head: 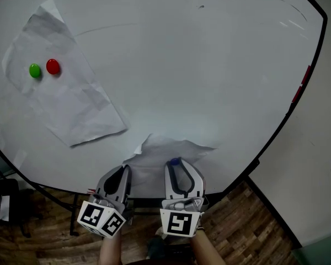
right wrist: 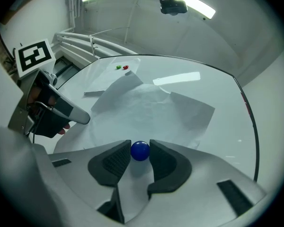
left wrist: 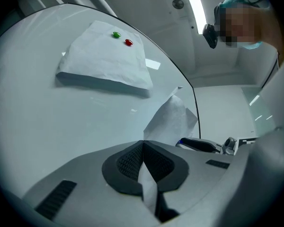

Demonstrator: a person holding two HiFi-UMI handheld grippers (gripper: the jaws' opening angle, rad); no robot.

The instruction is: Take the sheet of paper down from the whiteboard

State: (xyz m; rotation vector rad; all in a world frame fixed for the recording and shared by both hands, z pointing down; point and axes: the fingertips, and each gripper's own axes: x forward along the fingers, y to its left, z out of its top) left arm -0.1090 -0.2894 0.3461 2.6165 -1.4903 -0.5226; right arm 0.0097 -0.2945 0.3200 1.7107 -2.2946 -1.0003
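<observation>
A crumpled white sheet of paper (head: pixel 168 150) lies against the lower part of the whiteboard (head: pixel 209 65). My left gripper (head: pixel 123 171) is shut on the sheet's left edge. In the left gripper view the paper (left wrist: pixel 173 117) runs back between the closed pads (left wrist: pixel 128 162) of that gripper (left wrist: pixel 143 143). My right gripper (head: pixel 174 164) is shut on a small blue magnet (head: pixel 175 162) at the sheet's lower middle. The right gripper view shows this ball-shaped magnet (right wrist: pixel 140 151) pinched at the tips of my right gripper (right wrist: pixel 140 148), over the paper (right wrist: pixel 146 108).
A second creased sheet (head: pixel 66 93) hangs at the board's upper left under a green magnet (head: pixel 35 70) and a red magnet (head: pixel 53 66). Red objects (head: pixel 300 84) sit on the board's right frame. Below are a wooden floor (head: pixel 248 220) and a stand's legs (head: pixel 55 195).
</observation>
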